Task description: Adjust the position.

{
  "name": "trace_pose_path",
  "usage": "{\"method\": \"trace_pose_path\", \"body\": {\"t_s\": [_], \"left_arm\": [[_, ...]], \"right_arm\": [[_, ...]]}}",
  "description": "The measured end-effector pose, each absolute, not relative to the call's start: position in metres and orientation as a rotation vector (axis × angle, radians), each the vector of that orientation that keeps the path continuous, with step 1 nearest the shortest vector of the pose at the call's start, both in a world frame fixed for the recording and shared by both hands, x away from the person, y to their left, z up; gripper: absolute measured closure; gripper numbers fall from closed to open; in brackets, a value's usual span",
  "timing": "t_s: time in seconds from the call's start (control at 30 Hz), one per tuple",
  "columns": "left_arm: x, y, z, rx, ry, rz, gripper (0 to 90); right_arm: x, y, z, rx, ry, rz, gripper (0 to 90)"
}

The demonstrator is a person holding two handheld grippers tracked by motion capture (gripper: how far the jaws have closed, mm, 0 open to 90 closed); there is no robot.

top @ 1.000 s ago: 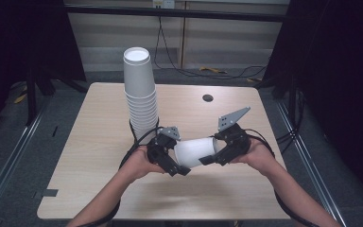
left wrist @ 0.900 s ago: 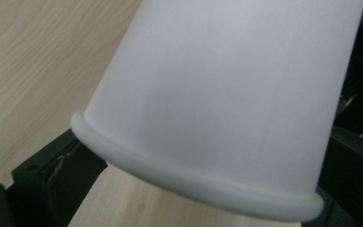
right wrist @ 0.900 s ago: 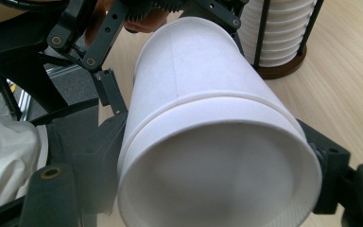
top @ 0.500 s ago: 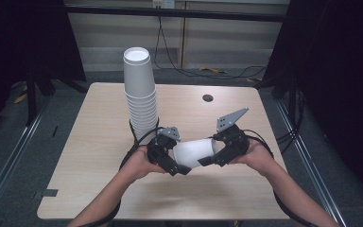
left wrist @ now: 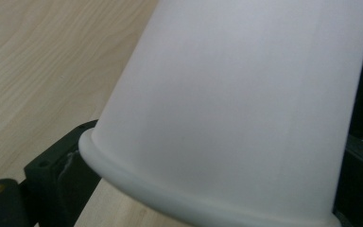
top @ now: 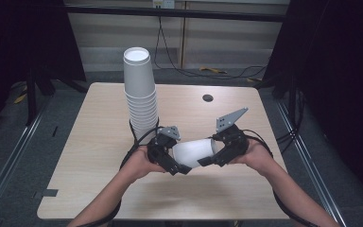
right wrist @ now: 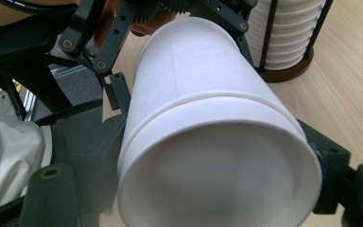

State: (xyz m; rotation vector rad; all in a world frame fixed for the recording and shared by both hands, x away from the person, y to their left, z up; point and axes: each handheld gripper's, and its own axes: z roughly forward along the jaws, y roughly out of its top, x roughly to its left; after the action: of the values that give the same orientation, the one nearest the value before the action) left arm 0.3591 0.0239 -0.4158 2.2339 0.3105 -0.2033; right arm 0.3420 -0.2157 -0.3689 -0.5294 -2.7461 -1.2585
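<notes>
A white paper cup lies on its side just above the table, held between the two grippers. My left gripper is shut on the cup's rolled-rim end. My right gripper is shut on its base end, which faces that camera. In the right gripper view a step line runs around the middle of the cup, as if two cups were nested. The left gripper's black linkage sits at the far end of the cup.
A tall stack of white cups stands in a black-rod holder with a round wooden base, just behind the left gripper. A small black disc lies at the back of the wooden table.
</notes>
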Motion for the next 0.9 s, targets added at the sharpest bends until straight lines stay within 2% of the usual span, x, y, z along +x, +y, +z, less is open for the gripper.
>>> {"method": "trace_pose_path", "body": {"t_s": [0.4,0.73,0.9], "left_arm": [[0.3569,0.0237,-0.4143,2.212,0.26,-0.187,6.7],[0.3543,0.0235,-0.4118,2.267,0.223,-0.136,11.0],[0.3551,0.0234,-0.4108,2.277,0.241,-0.144,12.2]], "right_arm": [[0.3425,-0.2167,-0.3703,-0.524,-2.709,-1.278,23.1],[0.3429,-0.2159,-0.3723,-0.507,-2.733,-1.229,22.6],[0.3402,-0.2113,-0.3719,-0.474,-2.823,-1.178,18.1]]}}
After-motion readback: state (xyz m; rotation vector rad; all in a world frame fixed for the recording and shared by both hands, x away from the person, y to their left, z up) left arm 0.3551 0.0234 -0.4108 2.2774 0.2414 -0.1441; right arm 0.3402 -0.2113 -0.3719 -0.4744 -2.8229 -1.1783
